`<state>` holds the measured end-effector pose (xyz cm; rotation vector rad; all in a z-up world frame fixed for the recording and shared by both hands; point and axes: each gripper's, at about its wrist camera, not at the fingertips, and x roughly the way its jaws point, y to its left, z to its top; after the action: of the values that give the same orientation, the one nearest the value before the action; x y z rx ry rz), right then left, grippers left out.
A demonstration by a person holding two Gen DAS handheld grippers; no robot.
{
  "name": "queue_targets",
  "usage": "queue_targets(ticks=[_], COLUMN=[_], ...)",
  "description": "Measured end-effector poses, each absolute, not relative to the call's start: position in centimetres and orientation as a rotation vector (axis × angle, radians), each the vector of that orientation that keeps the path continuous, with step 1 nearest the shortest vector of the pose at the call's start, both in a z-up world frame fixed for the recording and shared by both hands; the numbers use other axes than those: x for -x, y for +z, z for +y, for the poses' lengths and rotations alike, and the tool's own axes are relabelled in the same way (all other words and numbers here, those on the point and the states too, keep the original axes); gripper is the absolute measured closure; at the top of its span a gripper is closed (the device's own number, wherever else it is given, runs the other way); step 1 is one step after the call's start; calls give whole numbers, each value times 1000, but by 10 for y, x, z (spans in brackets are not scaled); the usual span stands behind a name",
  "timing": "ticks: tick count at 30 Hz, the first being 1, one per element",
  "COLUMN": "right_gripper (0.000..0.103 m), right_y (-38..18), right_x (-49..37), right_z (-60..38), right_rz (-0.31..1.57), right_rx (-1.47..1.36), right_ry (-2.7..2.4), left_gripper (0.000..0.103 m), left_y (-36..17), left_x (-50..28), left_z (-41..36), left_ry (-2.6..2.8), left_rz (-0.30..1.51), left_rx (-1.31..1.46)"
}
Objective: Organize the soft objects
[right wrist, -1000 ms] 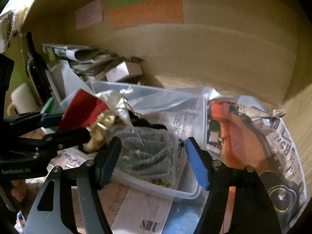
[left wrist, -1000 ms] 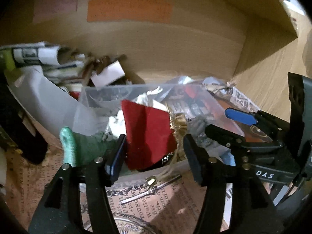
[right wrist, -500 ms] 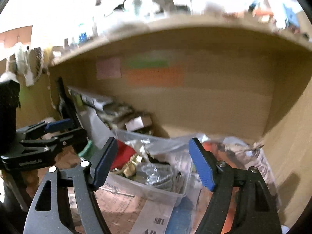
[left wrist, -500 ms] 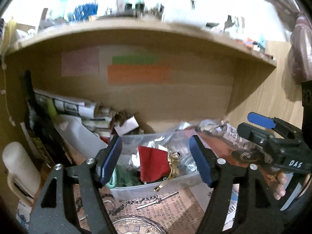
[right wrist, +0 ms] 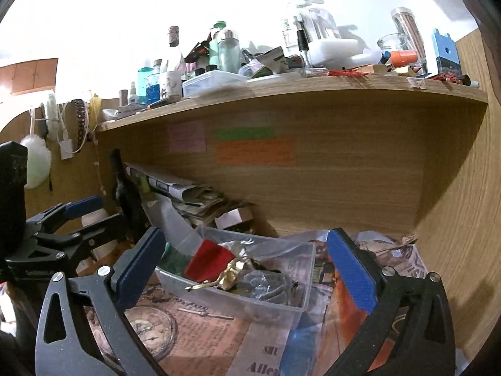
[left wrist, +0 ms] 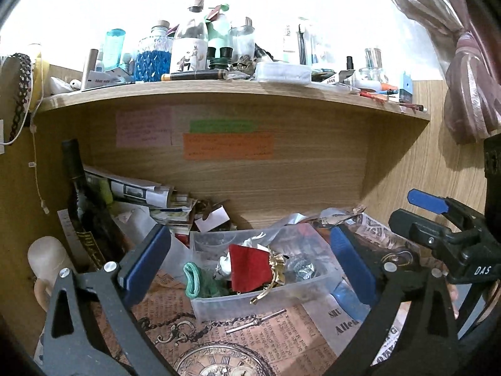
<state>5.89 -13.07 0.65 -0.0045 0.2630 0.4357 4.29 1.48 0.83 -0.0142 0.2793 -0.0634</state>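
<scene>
A clear plastic bin [left wrist: 260,304] [right wrist: 225,294] sits on the desk under a wooden shelf. In it lie a red pouch [left wrist: 249,266] [right wrist: 206,258] with a gold tassel [left wrist: 275,263], a green sock [left wrist: 192,279] draped over the left rim, and a grey knitted piece [right wrist: 266,283]. My left gripper [left wrist: 249,235] hovers in front of the bin, its jaws opening wide and holding nothing. My right gripper [right wrist: 245,238] hangs beside it on the right, its jaws likewise opening and empty. Each gripper shows at the edge of the other's view.
The upper shelf [left wrist: 219,91] is crowded with bottles and jars. A dark bottle [left wrist: 75,188], rolled newspapers [left wrist: 134,188] and a white mug [left wrist: 47,257] stand left of the bin. Printed paper [left wrist: 250,329] covers the desk. A wooden side wall [right wrist: 454,219] closes the right.
Both grippers have drawn back and upward from the bin and tilted up, so the upper shelf is in view. Both pairs of jaws have spread wider.
</scene>
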Motion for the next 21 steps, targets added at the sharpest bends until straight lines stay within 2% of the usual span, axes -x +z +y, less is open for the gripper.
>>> queue_targets(ticks=[21], right_gripper=[0], right_y=[6], right_x=[-51], right_z=[-129], right_rz=[249], right_rx=[-1], right_ry=[432], left_gripper=[0], left_y=[2], left_x=[-41], left_z=[16], left_ry=[-60], left_rz=[291], left_rx=[42])
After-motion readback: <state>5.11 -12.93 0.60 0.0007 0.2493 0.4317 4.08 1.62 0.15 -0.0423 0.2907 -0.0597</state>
